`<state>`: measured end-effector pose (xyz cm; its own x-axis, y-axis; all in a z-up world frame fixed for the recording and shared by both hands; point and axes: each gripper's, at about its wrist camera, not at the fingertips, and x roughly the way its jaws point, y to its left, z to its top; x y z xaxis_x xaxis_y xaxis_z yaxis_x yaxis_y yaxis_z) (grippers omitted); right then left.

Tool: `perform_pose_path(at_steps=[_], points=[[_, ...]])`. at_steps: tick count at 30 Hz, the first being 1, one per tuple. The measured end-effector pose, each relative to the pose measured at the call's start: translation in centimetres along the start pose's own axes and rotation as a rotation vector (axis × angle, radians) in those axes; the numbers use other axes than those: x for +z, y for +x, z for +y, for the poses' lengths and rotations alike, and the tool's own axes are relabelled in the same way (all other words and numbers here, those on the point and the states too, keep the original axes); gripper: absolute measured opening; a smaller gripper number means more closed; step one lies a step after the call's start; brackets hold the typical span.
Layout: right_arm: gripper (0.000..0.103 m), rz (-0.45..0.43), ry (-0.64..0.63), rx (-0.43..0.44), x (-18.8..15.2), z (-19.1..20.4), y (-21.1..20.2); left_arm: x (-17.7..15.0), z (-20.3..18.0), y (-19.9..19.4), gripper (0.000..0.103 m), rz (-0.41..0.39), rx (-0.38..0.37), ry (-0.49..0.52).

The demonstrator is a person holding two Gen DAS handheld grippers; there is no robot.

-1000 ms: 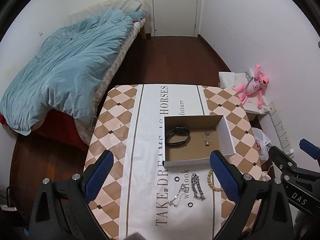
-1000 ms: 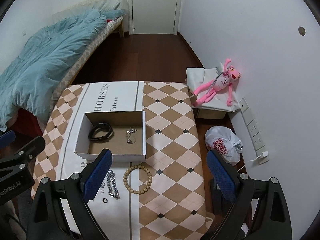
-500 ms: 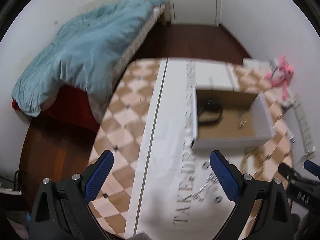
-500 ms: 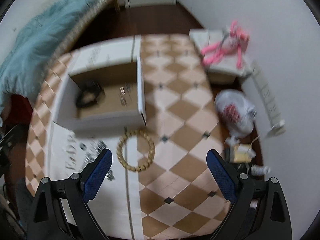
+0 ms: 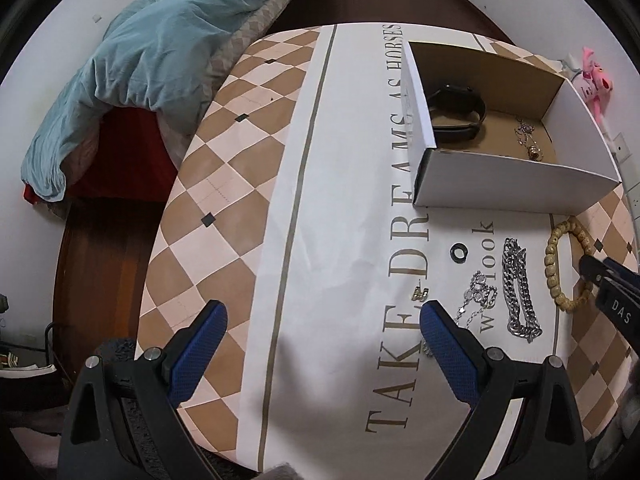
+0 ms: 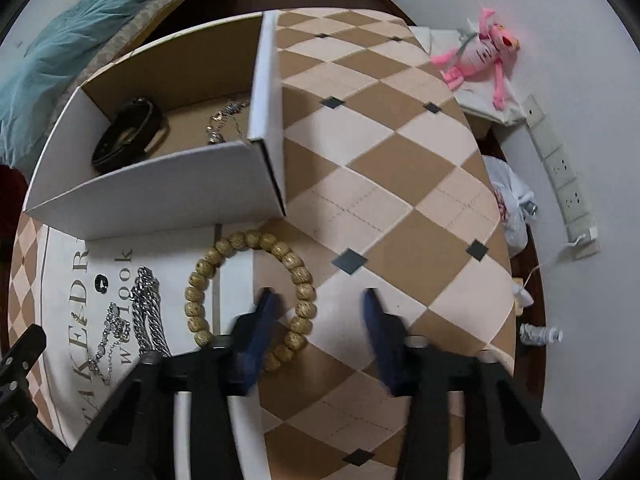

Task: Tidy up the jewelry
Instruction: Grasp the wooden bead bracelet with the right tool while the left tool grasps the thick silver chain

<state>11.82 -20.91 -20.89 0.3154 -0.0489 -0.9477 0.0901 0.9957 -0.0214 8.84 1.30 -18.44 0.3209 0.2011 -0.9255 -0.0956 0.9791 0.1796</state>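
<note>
A wooden bead bracelet (image 6: 200, 276) lies on the tablecloth in front of a white cardboard box (image 6: 160, 196). My right gripper (image 6: 320, 316) hangs low over it, jaws closing, with the bracelet's right arc between the fingers and the pads clear of the beads. Left of the bracelet lie a thick silver chain (image 5: 518, 288), a thin silver necklace (image 5: 478, 296), a black ring (image 5: 459, 253) and a small gold piece (image 5: 420, 292). The box (image 5: 516, 184) holds a black wristband (image 5: 460, 114) and a pendant necklace (image 5: 528, 142). My left gripper (image 5: 320, 332) is open above the cloth's white stripe, holding nothing.
A bed with a blue duvet (image 5: 160, 40) runs along the table's left side. Right of the table sit a pink plush toy (image 6: 480, 56), a plastic bag (image 6: 512, 204) and a wall power strip (image 6: 560, 176). The table edge curves close on the right.
Both grippers have come down toward the table and tipped more steeply. The right gripper's jaws have narrowed from wide apart and now straddle the bracelet's right side.
</note>
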Motion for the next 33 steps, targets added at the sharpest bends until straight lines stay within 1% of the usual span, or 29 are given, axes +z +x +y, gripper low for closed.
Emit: perform_pose_path(at_steps=[1, 2, 6, 11, 12, 16, 17, 20, 25, 26, 28, 29, 31, 32, 33], points=[[0.016, 0.0, -0.004, -0.001, 0.1, 0.0, 0.0, 0.1, -0.1, 0.1, 0.098, 0.0, -0.002, 0.001], [0.01, -0.001, -0.009, -0.005, 0.2, 0.1, -0.1, 0.1, -0.3, 0.1, 0.098, 0.001, 0.0, 0.003], [0.01, -0.002, -0.016, -0.005, -0.3, 0.0, -0.4, 0.4, -1.0, 0.0, 0.098, 0.002, -0.005, 0.015], [0.01, 0.03, 0.06, 0.016, -1.9, -3.2, -1.0, 0.4, -2.3, -0.5, 0.098, 0.0, -0.033, 0.042], [0.01, 0.037, 0.081, 0.016, -2.3, -4.0, -1.2, 0.3, -2.8, -0.5, 0.098, 0.005, -0.044, 0.051], [0.01, 0.046, 0.142, 0.009, -4.1, -6.7, -1.8, -0.9, -5.9, -0.5, 0.098, 0.042, -0.137, 0.116], [0.01, 0.045, 0.15, 0.008, -4.4, -7.0, -1.9, -1.1, -6.5, -0.5, 0.098, 0.046, -0.15, 0.129], [0.01, 0.041, 0.178, -0.001, -5.2, -8.1, -2.2, -2.0, -9.2, -0.8, 0.097, 0.036, -0.188, 0.202], [0.01, 0.038, 0.198, -0.005, -5.7, -8.6, -2.4, -2.5, -12.0, -0.6, 0.083, 0.03, -0.195, 0.277], [0.01, 0.037, 0.197, -0.006, -5.8, -8.5, -2.5, -2.6, -12.5, -0.3, 0.078, 0.031, -0.19, 0.291], [0.01, 0.037, 0.194, -0.009, -5.8, -8.6, -2.4, -2.7, -13.2, 0.1, 0.062, 0.037, -0.184, 0.309], [0.01, 0.036, 0.191, -0.012, -5.8, -8.6, -2.5, -2.7, -13.4, 0.2, 0.061, 0.04, -0.187, 0.314], [0.01, 0.035, 0.189, -0.015, -5.8, -8.5, -2.4, -2.4, -13.5, -0.1, 0.04, 0.018, -0.21, 0.318], [0.01, 0.035, 0.19, -0.015, -5.8, -8.5, -2.5, -2.3, -13.5, -0.1, 0.033, 0.017, -0.22, 0.318], [0.01, 0.036, 0.189, -0.016, -5.8, -8.5, -2.4, -2.2, -13.6, -0.2, 0.023, 0.011, -0.218, 0.32]])
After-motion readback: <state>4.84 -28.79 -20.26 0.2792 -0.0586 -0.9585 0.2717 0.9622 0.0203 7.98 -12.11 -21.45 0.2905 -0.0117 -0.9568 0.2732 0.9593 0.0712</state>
